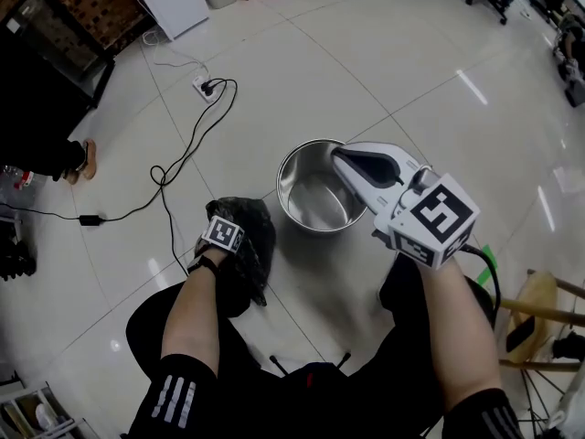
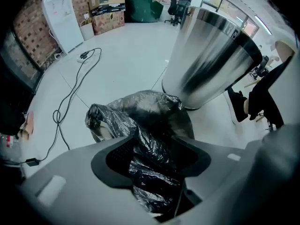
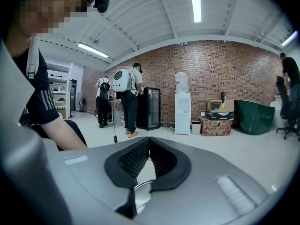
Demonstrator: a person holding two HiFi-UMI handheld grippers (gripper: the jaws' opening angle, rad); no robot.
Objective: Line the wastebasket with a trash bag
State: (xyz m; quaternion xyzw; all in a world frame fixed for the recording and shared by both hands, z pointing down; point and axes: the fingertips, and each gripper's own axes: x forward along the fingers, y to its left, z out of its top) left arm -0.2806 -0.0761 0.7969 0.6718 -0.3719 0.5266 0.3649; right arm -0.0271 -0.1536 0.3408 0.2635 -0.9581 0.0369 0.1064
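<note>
Crouching on a pale floor (image 1: 366,62) in the head view, a person is pointing the left tongs (image 1: 230,250) steeply down into a crumpled black trash bag (image 1: 258,231). The bag is lying on the floor just beside a steel wastebasket (image 1: 285,179), which is standing upright and unlined. The right tongs (image 1: 340,156) are hanging almost level, their tip at the basket's far rim.

In the left gripper view, the left tongs (image 2: 150,149) are standing wide and released. Folds of the trash bag (image 2: 140,109) are bulging up between the jaws, and neither pad is visibly biting on them. The wastebasket (image 2: 211,55) is looming just behind the heap.

In the right gripper view, the right tongs (image 3: 147,142) are clenched tip to tip. A curve of steel rim is showing through the gap under the pads, and whether they are nipping it is not clear.

The step in hand is probably the pickup of the bag. Doing it well likely means closing on one gathered fold near the bag's edge, not on the whole heap. Which fold is the bag's mouth cannot be told from here. The film looks thin and slippery, so a firm, slow squeeze and a straight lift should be serving best. The right tongs would then be needed for the opposite edge, to spread the bag over the basket.
</note>
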